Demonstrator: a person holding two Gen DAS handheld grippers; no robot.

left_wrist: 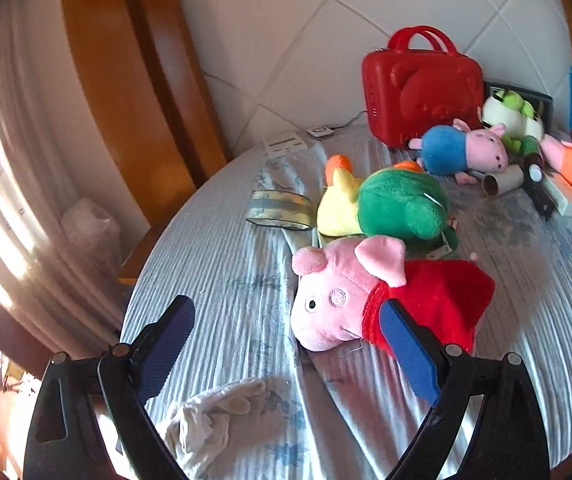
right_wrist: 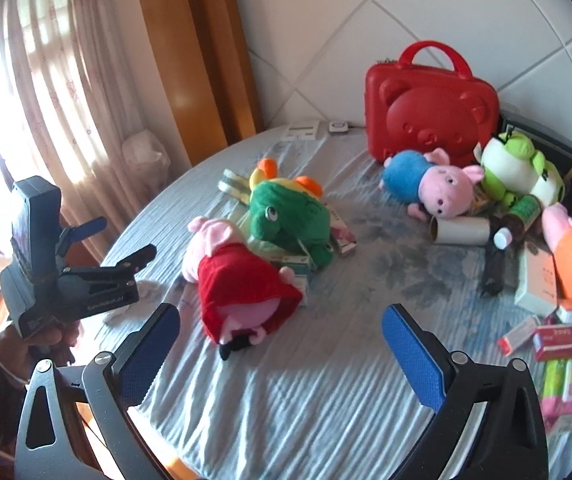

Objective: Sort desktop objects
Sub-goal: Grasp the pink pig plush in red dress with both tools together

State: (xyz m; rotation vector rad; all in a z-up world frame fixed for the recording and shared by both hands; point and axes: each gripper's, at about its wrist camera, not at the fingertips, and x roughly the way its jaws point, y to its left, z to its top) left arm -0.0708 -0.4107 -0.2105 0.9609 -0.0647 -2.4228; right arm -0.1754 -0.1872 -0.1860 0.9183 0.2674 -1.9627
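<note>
The pink pig plush in a red dress (left_wrist: 370,300) lies on its side on the blue-grey tablecloth (left_wrist: 226,264), just in front of the green dinosaur plush (left_wrist: 402,204). The left gripper (left_wrist: 286,344) hovers over its head, jaws wide apart and empty; the right gripper (right_wrist: 282,344) is likewise spread, nearer the table's edge, holding nothing

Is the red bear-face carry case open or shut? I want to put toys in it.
Shut. The red bear-face carry case stands upright against the wall, handle up, with no gap visible between its halves.
</note>
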